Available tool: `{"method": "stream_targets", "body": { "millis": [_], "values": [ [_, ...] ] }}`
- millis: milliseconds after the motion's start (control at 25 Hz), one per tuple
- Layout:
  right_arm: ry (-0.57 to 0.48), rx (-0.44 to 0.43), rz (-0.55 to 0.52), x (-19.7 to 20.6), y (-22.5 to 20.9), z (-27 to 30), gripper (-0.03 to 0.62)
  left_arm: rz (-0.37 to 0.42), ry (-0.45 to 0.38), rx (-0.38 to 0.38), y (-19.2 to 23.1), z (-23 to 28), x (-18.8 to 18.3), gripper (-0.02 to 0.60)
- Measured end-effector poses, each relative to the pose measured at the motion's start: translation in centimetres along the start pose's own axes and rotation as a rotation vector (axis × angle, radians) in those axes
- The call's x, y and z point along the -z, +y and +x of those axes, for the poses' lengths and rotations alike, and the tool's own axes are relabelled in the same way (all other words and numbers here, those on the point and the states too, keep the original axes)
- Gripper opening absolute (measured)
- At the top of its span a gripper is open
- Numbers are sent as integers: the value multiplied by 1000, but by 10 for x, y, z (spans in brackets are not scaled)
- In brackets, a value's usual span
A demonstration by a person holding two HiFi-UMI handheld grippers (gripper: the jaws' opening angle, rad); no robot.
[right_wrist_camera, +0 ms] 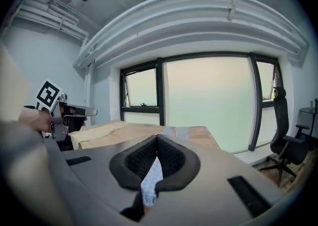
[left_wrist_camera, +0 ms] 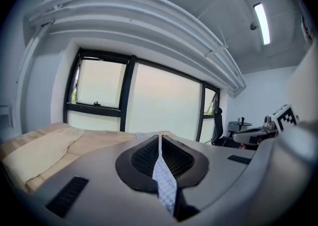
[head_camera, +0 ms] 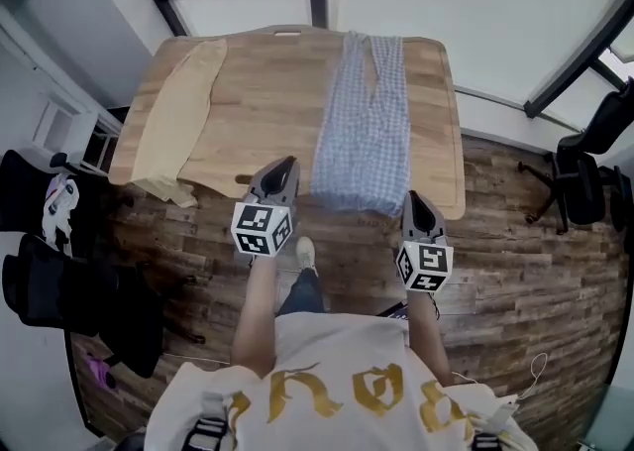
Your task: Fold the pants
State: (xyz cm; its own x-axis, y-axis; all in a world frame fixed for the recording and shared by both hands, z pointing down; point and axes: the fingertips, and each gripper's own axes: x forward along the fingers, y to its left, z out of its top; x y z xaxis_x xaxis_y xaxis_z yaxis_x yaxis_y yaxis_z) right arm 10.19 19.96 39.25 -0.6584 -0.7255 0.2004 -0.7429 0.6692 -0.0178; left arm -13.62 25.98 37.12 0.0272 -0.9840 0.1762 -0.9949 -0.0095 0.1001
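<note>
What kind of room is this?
Likely an office or lab room used for garment folding: a wooden table with checked pants laid out, a black office chair nearby, and large windows behind.

An office-like room: a wooden table [head_camera: 263, 92] on a plank floor [head_camera: 525, 271], tall windows [right_wrist_camera: 208, 103] beyond, swivel chair [head_camera: 580, 176] at right.

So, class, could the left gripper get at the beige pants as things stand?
Probably not yet: the left gripper is shut on the checked pants, so its jaws are taken. Otherwise only bare table lies between it and the beige pants.
</note>
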Motion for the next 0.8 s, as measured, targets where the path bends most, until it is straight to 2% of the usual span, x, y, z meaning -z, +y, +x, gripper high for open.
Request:
{"method": "stream_targets", "body": {
  "millis": [160, 280, 560, 800],
  "values": [
    [42, 77, 10, -9, 15, 79, 23, 24, 32, 122, 50, 72, -12, 48],
    [41, 96, -3, -18, 29, 117, 22, 0, 42, 170, 87, 115, -13, 48],
    [76, 200, 3, -16, 28, 159, 23, -1, 66, 223, 138, 192, -11, 48],
    [99, 201, 27, -6, 45, 177, 23, 16, 104, 253, 153, 232, -7, 48]
  ]
}}
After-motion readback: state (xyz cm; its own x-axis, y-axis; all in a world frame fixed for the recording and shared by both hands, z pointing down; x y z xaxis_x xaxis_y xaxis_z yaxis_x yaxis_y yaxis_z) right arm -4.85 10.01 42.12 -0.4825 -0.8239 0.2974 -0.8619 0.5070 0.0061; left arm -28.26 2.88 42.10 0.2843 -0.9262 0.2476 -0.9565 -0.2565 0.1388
